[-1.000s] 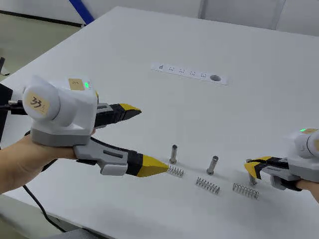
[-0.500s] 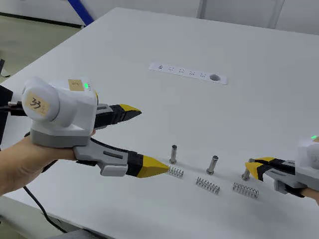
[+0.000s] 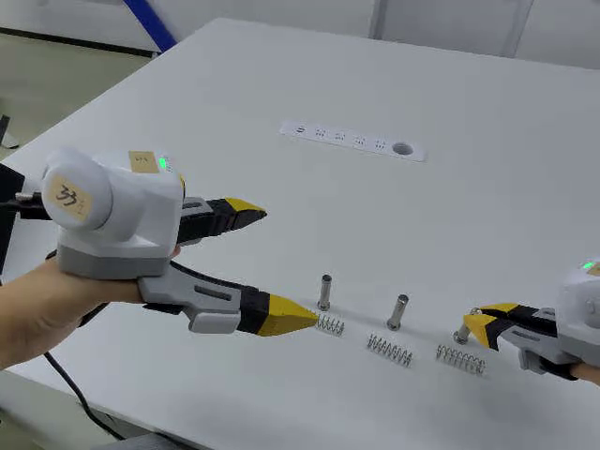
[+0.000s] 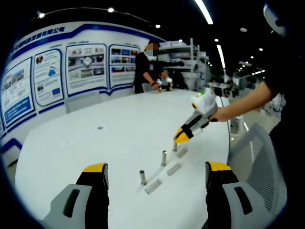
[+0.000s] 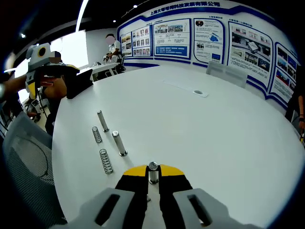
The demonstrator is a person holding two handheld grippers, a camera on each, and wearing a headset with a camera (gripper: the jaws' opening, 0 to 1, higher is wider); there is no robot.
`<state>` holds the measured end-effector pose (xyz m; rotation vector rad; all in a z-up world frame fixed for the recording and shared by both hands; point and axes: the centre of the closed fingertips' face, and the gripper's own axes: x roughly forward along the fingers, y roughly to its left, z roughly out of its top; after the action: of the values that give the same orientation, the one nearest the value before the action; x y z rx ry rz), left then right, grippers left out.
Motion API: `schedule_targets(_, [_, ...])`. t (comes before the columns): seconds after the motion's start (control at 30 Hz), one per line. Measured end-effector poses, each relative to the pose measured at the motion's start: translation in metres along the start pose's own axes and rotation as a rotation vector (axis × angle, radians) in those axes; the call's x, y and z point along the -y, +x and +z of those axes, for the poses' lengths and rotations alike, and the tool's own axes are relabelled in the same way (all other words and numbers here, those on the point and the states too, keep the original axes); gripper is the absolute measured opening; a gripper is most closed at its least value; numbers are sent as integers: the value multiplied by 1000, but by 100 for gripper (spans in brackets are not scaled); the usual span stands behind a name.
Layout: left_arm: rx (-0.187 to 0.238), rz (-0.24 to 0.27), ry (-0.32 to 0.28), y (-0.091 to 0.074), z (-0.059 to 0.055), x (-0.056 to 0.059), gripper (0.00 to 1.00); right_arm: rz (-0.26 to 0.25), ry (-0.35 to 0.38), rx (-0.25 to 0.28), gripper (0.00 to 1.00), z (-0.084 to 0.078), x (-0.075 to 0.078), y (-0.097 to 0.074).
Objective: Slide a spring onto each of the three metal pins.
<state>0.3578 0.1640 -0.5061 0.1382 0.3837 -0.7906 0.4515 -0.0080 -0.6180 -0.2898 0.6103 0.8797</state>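
Observation:
Three metal pins stand in a row on the white table: left pin [image 3: 324,292], middle pin [image 3: 398,311], right pin [image 3: 461,333]. A spring lies in front of each: left spring [image 3: 329,325], middle spring [image 3: 389,350], right spring [image 3: 460,360]. My left gripper [image 3: 277,267] hovers wide open left of the left pin, holding nothing. My right gripper [image 3: 476,324] is low at the right pin, and in the right gripper view its yellow tips [image 5: 153,174] close around that pin [image 5: 153,171]. The pins [image 4: 163,158] and springs [image 4: 174,169] lie beyond my left gripper [image 4: 156,168].
A white power strip [image 3: 356,141] is set into the table [image 3: 234,112] farther back. Its near edge runs just below the springs. A person stands at the table's far end [image 4: 151,67]. A mesh chair [image 5: 28,157] sits by the table edge.
My right gripper has drawn back to the right and a little lower. The right pin, earlier mostly behind the tips, now shows at their very end. The left gripper has barely moved.

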Motion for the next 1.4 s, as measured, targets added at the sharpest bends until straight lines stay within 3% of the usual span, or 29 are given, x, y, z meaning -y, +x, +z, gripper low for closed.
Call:
schedule_targets(0.7, [-19,-11,0,-3,-6,4,85,14,-14,-47,10,-5,-1,-4])
schedule_targets(1.13, [-26,-23,2,1,-6,4,85,15,9,-40,17,-9,1,-15])
schedule_targets(1.3, [-38,-31,-6,5,-11,2,85,44,13,-61,20,-21,0,-19])
schedule_targets(1.4, [-47,-37,-6,7,-15,2,85,96,-40,-81,22,-30,-8,-19])
